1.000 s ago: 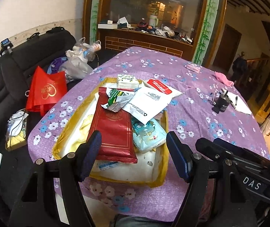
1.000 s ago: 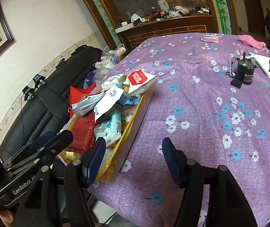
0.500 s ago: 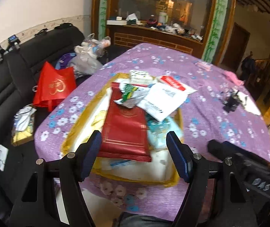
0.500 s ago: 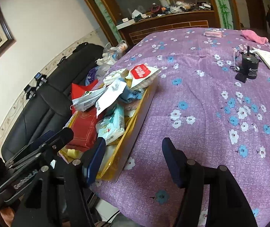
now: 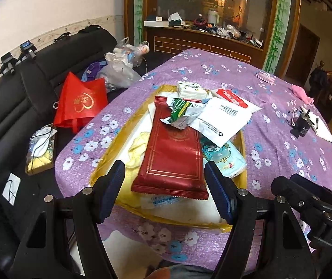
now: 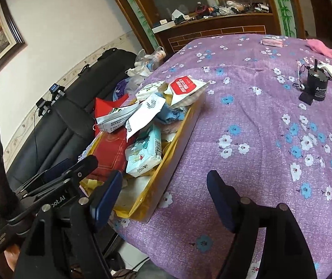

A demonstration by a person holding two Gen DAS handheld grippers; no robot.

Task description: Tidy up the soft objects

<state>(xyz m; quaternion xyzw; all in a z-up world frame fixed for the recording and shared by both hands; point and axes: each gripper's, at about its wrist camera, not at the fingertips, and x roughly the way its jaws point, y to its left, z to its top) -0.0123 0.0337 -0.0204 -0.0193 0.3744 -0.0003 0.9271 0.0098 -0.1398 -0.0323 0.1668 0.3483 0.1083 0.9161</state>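
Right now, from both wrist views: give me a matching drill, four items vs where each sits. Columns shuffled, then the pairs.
Items
1. long red packet
2. cartoon tissue pack
3. red gift bag
4. pink cloth

Places
A. on the black sofa, off the table
B. far side of the purple tablecloth
C. in the yellow tray, directly ahead of the open left gripper
D. in the tray, right of the red packet

Pairs: 1-C, 2-D, 3-A, 4-B
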